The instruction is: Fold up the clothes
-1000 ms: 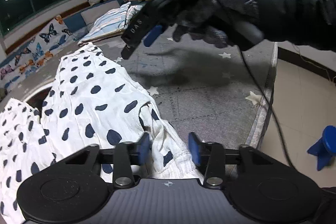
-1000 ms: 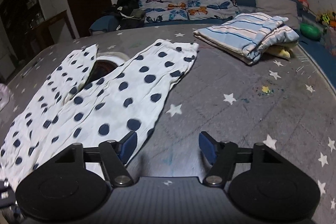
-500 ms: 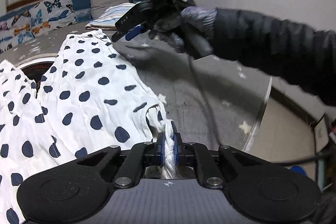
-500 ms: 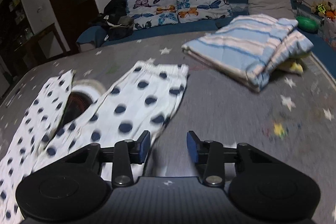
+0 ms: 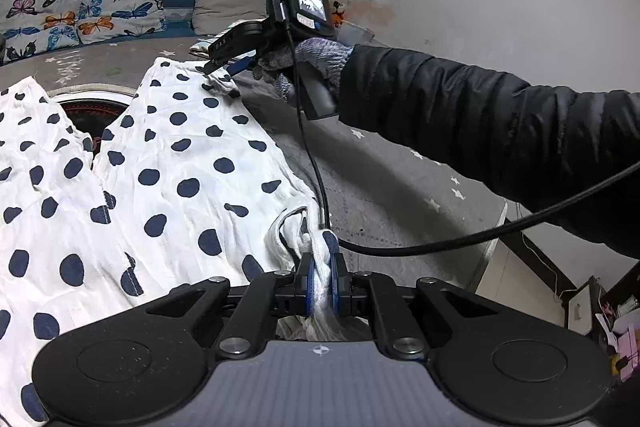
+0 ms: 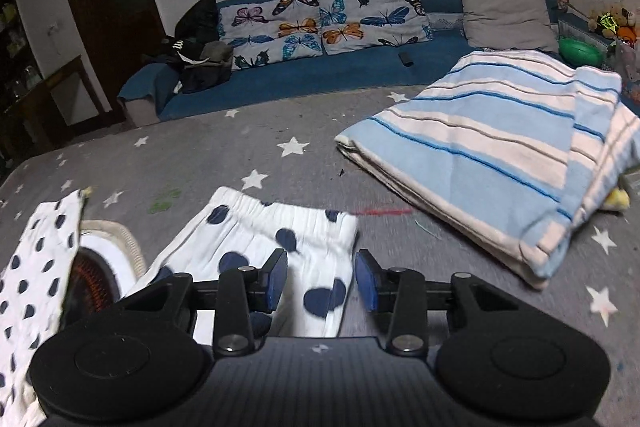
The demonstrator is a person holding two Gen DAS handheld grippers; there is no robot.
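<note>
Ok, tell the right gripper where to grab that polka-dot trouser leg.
Grip the elastic cuff's outer corner of the polka-dot trousers, coming from the star-print mat side. The right gripper is open there; the left gripper pinches the waist end.

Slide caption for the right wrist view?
Open right gripper poised over the hem of white navy-dotted cotton trousers on grey star-print mat.

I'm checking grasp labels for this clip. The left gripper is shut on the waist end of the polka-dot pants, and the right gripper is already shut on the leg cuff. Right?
Not quite. The left gripper is shut on the polka-dot pants, but the right gripper is open, its fingers either side of the leg cuff, as the right wrist view shows.
</note>
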